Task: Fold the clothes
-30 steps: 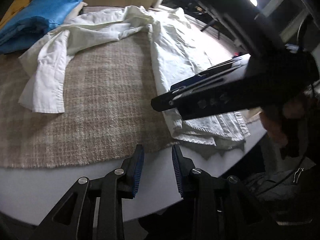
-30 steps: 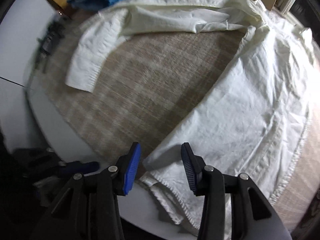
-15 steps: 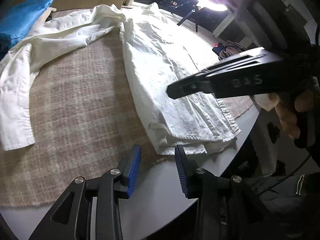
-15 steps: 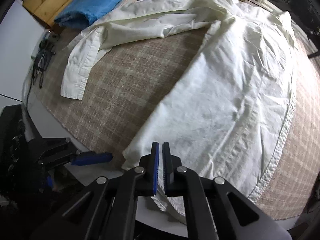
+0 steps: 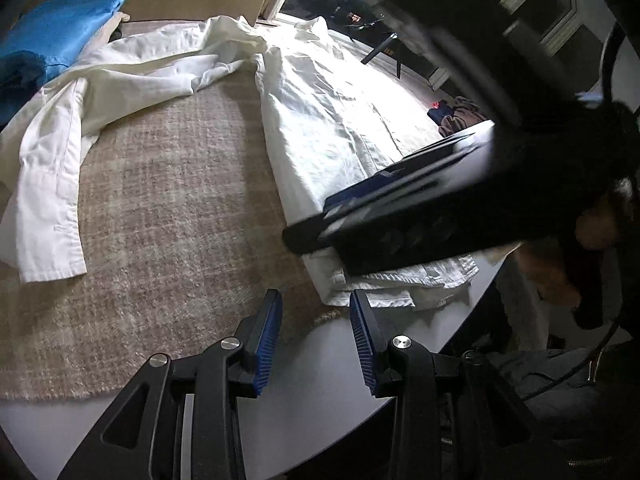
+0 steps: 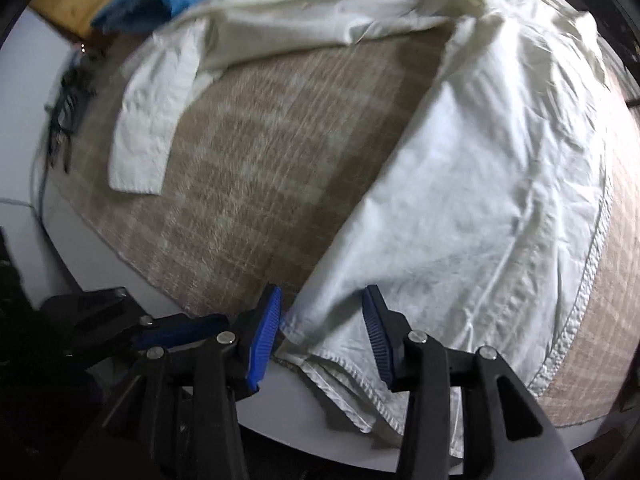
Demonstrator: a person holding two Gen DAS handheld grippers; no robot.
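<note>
Shirt fabric is filling most of what your left wrist camera is seeing: the white shirt [image 5: 328, 120] is lying spread over the beige checked blanket [image 5: 168, 220], its body running along the right side toward the near edge of the white surface [image 5: 320, 380] and one long sleeve [image 5: 52, 184] stretching out to the left. You are holding the left claw [image 5: 316, 340] above the bare surface just short of the shirt's hem, its blue pads standing apart with nothing between them. Your right claw [image 5: 420, 220] is crossing the view as a dark, blurred bar over the shirt's lower part, and your hand [image 5: 592, 236] is showing behind it. A folded blue garment [image 5: 56, 36] is sitting at the far left, beyond the sleeve. Looking through the right wrist camera, you are pointing the right claw [image 6: 322, 332] down at the shirt's near corner [image 6: 328, 320]; its jaws are opening, and the hemmed corner is lying between the blue pads without being pinched. The shirt's body [image 6: 500, 200] is spreading away to the right, the sleeve [image 6: 152, 120] is lying at upper left, and the left claw [image 6: 176, 332] is showing dark at lower left.
</note>
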